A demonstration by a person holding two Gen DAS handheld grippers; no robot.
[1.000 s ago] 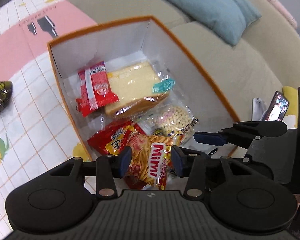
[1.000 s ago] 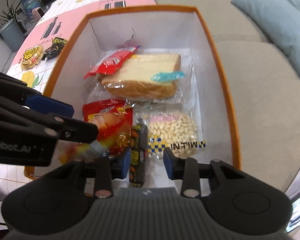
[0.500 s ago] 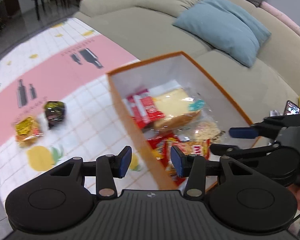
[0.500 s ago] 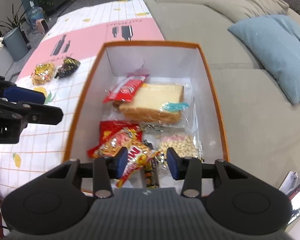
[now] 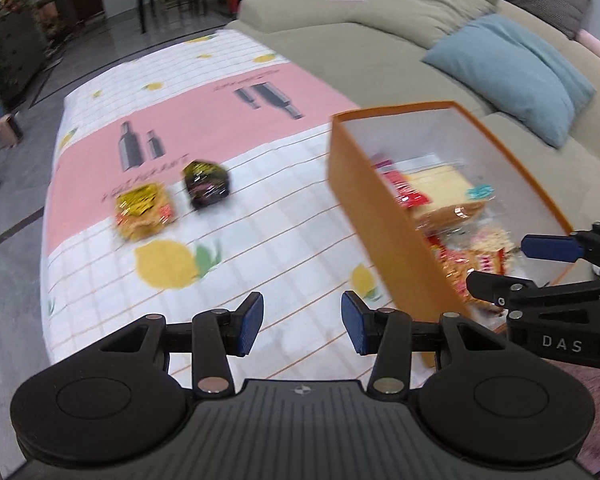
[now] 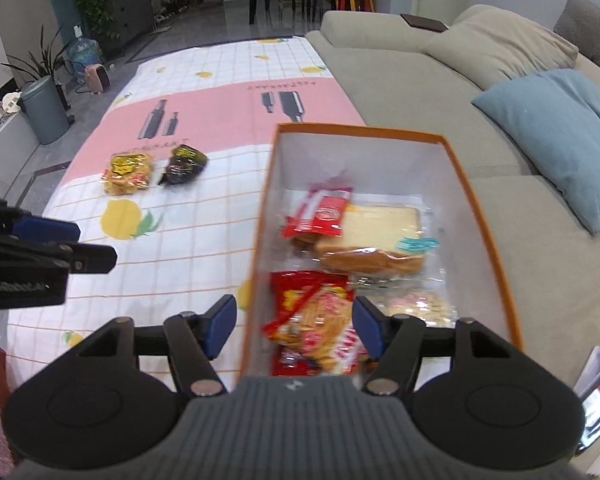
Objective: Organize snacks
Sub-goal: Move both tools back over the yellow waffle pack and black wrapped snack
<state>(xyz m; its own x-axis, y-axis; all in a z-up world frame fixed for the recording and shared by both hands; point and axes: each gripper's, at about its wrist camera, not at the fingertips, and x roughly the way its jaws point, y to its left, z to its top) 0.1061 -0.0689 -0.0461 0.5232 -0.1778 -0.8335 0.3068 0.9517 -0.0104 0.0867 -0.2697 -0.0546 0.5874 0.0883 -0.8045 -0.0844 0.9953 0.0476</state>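
An orange box (image 6: 476, 216) with a white inside stands on the table and holds several snacks: wrapped bread (image 6: 376, 240), a red packet (image 6: 320, 212), a Mimi snack bag (image 6: 320, 320) and a bag of pale sweets (image 6: 420, 306). The box also shows in the left wrist view (image 5: 384, 224). A yellow snack packet (image 5: 144, 212) and a black packet (image 5: 206, 184) lie on the cloth left of the box. My left gripper (image 5: 302, 322) is open and empty above the cloth. My right gripper (image 6: 292, 326) is open and empty over the box's near end.
The table wears a white checked cloth with a pink band (image 6: 220, 116). A beige sofa (image 6: 420, 80) with a blue cushion (image 6: 560, 128) runs along the right side. A grey bin (image 6: 44, 108) and plants stand far left on the floor.
Both grippers have pulled back and up from the box. The left one let go of the Mimi bag, which now lies in the box, and swung left over the cloth.
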